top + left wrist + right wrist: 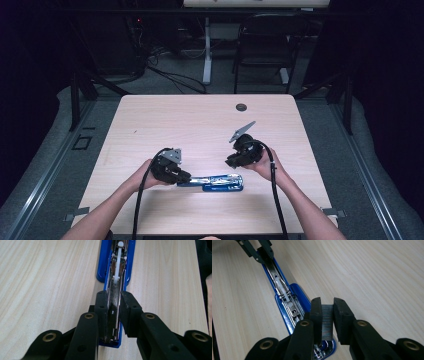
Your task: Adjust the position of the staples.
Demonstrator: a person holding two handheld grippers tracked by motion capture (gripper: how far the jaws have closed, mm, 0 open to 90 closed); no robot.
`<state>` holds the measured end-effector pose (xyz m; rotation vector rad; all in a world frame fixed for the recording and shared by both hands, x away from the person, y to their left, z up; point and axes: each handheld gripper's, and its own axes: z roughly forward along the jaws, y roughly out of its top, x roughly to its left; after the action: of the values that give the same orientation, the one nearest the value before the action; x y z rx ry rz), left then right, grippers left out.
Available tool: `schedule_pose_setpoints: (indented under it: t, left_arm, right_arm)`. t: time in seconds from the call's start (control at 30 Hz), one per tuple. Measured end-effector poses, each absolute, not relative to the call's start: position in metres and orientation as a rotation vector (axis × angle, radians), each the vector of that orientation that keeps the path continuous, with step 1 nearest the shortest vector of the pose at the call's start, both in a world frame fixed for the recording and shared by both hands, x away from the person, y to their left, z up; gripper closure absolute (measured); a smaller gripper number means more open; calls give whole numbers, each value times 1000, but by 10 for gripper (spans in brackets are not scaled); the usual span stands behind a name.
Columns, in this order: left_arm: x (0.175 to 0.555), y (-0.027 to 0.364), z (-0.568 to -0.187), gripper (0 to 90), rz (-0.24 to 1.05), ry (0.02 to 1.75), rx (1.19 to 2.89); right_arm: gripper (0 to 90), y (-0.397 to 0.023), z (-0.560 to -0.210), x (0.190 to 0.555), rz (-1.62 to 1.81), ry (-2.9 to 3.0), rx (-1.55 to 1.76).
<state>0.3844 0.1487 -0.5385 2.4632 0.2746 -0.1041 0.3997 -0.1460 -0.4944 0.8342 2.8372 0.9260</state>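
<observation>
A blue stapler (220, 182) lies opened flat near the table's front edge, its metal staple channel (116, 270) facing up. My left gripper (182, 176) is shut on the channel's near end, its pads (101, 307) pressing both sides of the metal rail. In the left gripper view the gripper (113, 296) points along the stapler (103, 267). My right gripper (232, 161) hovers just above the stapler's right end. In the right gripper view it (327, 302) is shut on a grey strip of staples (327, 320), held over the stapler (287, 297). The left gripper (259, 250) shows at the far end.
The light wooden table (200, 115) has a round cable hole (241, 107) near its far edge. A dark chair (265, 45) and a white desk leg (207, 50) stand beyond it. Both forearms enter from the bottom edge.
</observation>
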Motion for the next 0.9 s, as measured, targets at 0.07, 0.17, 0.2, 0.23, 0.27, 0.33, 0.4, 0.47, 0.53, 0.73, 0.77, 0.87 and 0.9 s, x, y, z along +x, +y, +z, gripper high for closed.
schedule_pose_setpoints:
  t: [0.07, 0.17, 0.2, 0.23, 0.27, 0.33, 0.4, 0.47, 0.53, 0.73, 0.77, 0.87, 0.9]
  left_arm:
    - [384, 149, -538, 769, -104, 273, 2464]
    - [385, 148, -540, 768, -126, 269, 2442]
    - [385, 148, -540, 768, -126, 268, 2443]
    - [385, 148, -540, 769, -126, 269, 2442]
    - [385, 148, -540, 768, -126, 268, 2442]
    - [385, 148, -540, 768, -123, 266, 2445]
    - [385, 147, -540, 768, -124, 265, 2445]
    - [385, 147, -540, 768, -125, 264, 2444]
    - [385, 147, -538, 768, -100, 266, 2471]
    - [386, 146, -540, 769, -126, 262, 2445]
    - [386, 146, -540, 768, -126, 261, 2445]
    - [386, 146, -539, 769, -134, 260, 2447]
    - [386, 146, -539, 769, -134, 259, 2447]
  right_arm:
    - [789, -146, -495, 399, 925, 2858, 797]
    - [788, -145, -499, 396, 927, 2877, 773]
    - [788, -145, -500, 395, 919, 2884, 770]
    - [789, -145, -500, 395, 915, 2901, 749]
    - [789, -144, -501, 394, 919, 2901, 747]
    - [789, -143, -503, 393, 926, 2917, 716]
    - [789, -142, -504, 393, 909, 2935, 700]
    - [788, -140, -507, 391, 910, 2949, 686]
    - [788, -139, -509, 390, 896, 2960, 657]
    - [788, -141, -511, 390, 882, 2987, 632]
    - [788, -141, -512, 390, 891, 2988, 625]
    - [788, -140, -514, 390, 889, 3000, 615]
    - [788, -140, -515, 389, 888, 2997, 613]
